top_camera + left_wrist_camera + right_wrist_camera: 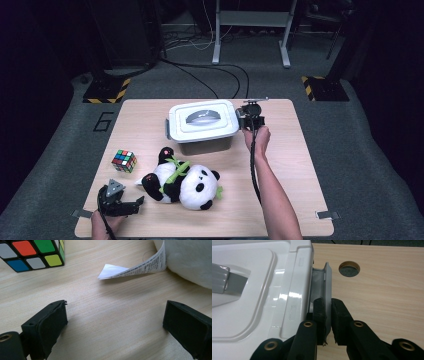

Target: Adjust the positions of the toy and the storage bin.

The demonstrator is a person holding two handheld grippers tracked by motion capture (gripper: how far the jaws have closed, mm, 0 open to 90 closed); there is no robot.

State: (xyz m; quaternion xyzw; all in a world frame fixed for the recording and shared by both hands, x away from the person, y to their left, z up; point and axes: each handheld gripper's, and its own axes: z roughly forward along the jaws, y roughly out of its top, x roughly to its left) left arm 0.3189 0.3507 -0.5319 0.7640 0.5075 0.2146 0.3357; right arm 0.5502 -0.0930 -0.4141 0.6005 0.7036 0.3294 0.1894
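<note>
While tongs (327, 315) pinch latch (325, 287), panda (182, 182), cube (124, 161) nearby

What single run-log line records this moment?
right gripper: shut on side latch of storage box | left gripper: open, idle | panda: on table

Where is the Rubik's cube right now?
In the high view the Rubik's cube sits on the table's left side, left of the panda plush, just beyond the open left gripper.

A lab – hazard-striped stand bases (106, 90), floor cables (210, 75), grey carpet (350, 145).
</note>
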